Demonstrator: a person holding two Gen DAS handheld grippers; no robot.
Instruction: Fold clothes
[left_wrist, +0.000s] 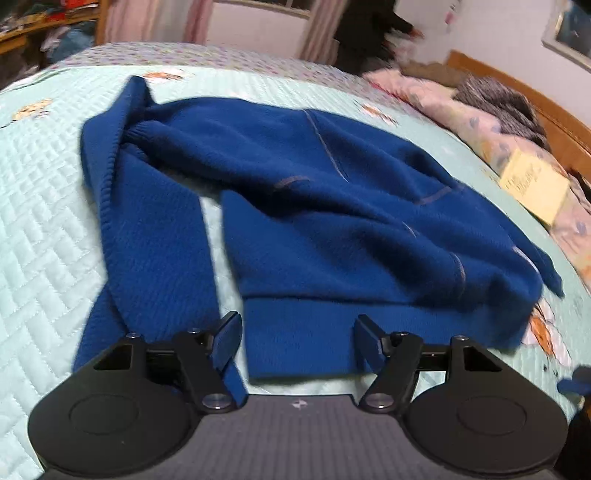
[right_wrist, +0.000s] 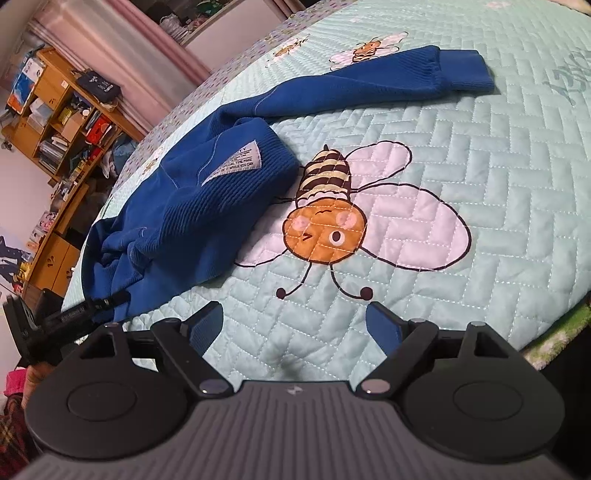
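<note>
Reaching my left tool (left_wrist: 295, 343), spread, toward the hem of the blue sweater (left_wrist: 295, 206) crumpled on the bed (left_wrist: 44, 206); right tool (right_wrist: 295, 325) spread, empty. Next: pinch the hem.

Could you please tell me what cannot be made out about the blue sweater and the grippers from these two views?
- Left wrist view: the blue sweater is motion-blurred; its far sleeve is bunched.
- Left gripper: jaws open over the hem; contact unclear.
- Right wrist view: the sweater's lower left part is hidden behind the left gripper's body.
- Label: print too small.
- Right gripper: open above the quilt, holding nothing.
</note>
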